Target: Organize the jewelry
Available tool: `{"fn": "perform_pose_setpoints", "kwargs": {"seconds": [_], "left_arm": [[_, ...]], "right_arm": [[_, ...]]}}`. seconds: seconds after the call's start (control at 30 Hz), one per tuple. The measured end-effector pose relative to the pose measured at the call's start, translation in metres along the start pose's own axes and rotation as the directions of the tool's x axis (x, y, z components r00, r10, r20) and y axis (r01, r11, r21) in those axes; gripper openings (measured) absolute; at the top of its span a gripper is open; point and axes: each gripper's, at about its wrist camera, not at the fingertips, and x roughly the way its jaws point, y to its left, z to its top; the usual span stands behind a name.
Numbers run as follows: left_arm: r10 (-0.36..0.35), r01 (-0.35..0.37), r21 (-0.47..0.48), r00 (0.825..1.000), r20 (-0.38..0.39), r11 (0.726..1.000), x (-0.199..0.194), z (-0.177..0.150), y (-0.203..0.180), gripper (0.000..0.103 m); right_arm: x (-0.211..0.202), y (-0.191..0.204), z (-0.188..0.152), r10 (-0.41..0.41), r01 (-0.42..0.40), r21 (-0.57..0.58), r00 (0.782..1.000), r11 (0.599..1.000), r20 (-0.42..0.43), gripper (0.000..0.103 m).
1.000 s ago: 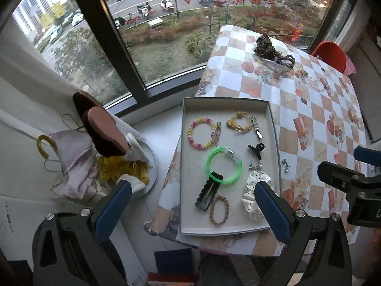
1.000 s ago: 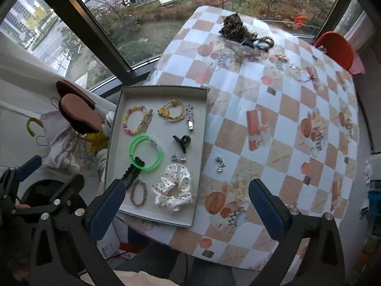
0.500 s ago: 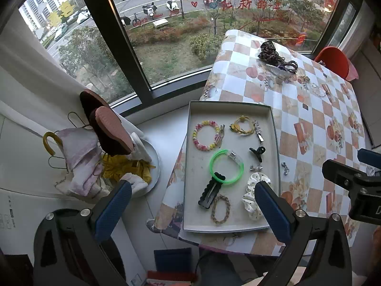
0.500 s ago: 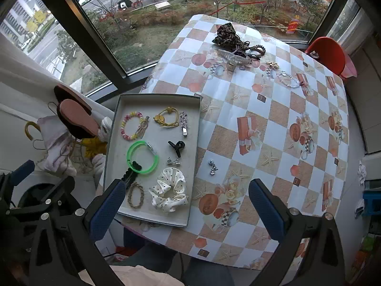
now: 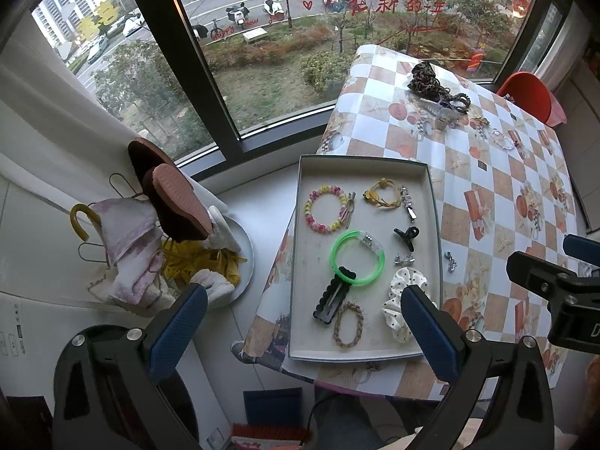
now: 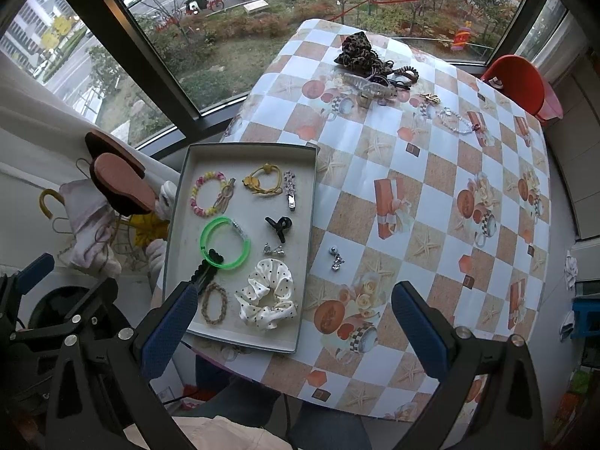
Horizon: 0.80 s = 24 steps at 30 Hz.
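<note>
A grey tray (image 5: 300, 247) (image 6: 176, 232) lies at the table's near left corner and holds a beaded bracelet (image 5: 325, 214), a yellow hair tie (image 6: 263, 180), a green bangle (image 5: 357, 258) (image 6: 225, 243), a black claw clip (image 6: 279, 225), a white dotted scrunchie (image 6: 268, 298) and a braided band (image 5: 348, 324). A small silver earring (image 6: 335, 258) (image 5: 450, 260) lies on the tablecloth just right of the tray. More hair pieces (image 6: 369, 65) pile at the far edge. My left gripper (image 5: 303, 317) and right gripper (image 6: 294, 318) hang open high above the table, holding nothing.
A checked tablecloth (image 6: 431, 195) covers the table. A crystal bracelet (image 6: 455, 122) lies at the far right. A red chair (image 6: 521, 86) stands behind the table. Left of the table sit slippers (image 5: 168, 202), cloths and a round basin by the window (image 5: 225, 75).
Both grippers have risen and pulled back from the table, so the tray and table look smaller. Nothing on the table has moved.
</note>
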Motion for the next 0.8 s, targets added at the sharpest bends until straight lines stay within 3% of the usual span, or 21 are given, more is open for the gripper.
{"fn": "perform_pose_setpoints", "kwargs": {"seconds": [0.8], "left_arm": [[0.002,-0.002,-0.005,1.000,0.001,1.000,-0.0028,-0.0051,0.0033,0.103]], "right_arm": [[0.0009,0.0032,-0.0055,0.002,-0.002,-0.001,1.000,1.000,-0.008,0.103]]}}
